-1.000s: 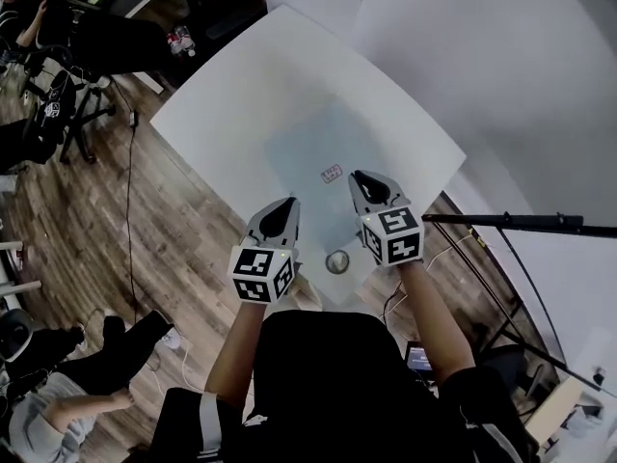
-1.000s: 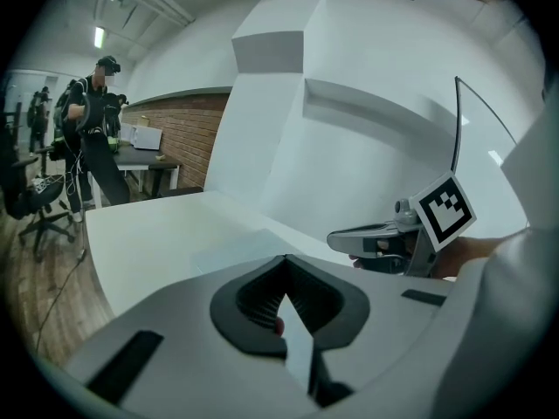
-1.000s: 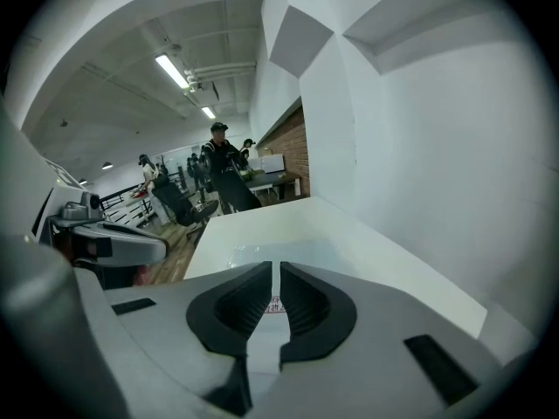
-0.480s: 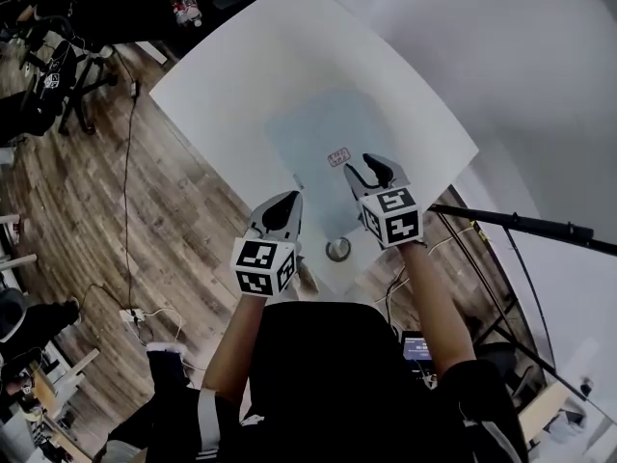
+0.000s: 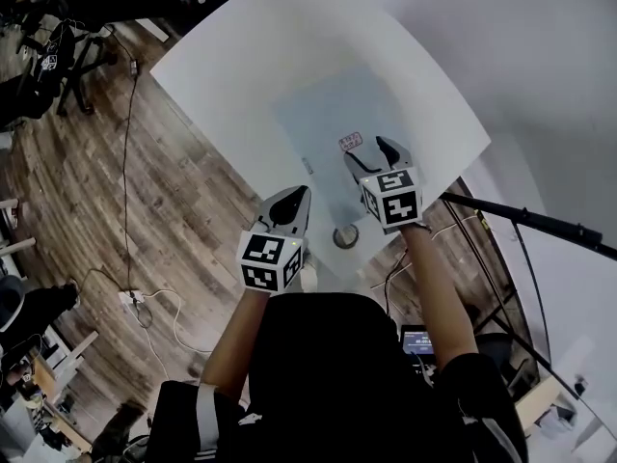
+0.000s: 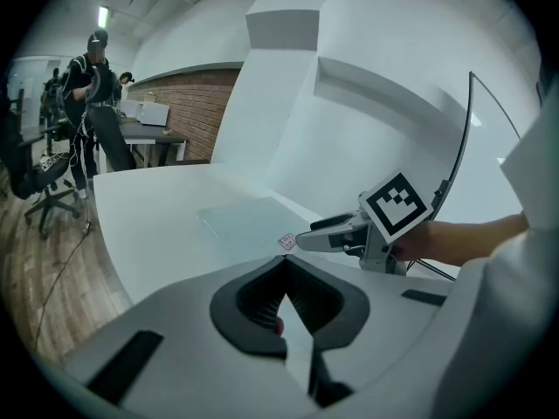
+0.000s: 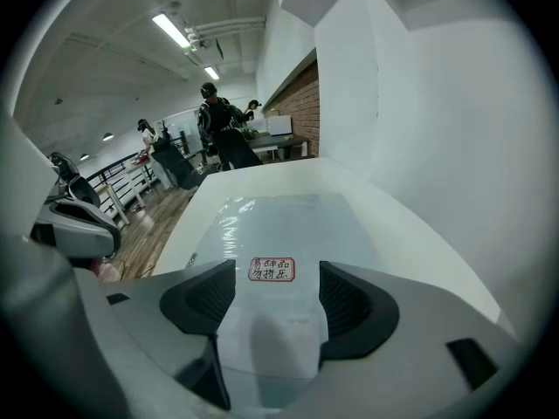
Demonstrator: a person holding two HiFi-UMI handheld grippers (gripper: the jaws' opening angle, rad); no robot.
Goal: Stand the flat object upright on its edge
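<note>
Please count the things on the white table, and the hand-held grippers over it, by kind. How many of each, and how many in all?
Clear flat sheet: 1
Red-edged label on the sheet: 1
Small round object: 1
Hand-held gripper: 2 (left, shut; right, jaws have just been opening, gripping nothing)
Total: 5

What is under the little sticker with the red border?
The sticker sits on top of a pale, flat sheet, and that sheet lies flat on the white table. The spot right under the sticker is covered, so I can't see it.
</note>
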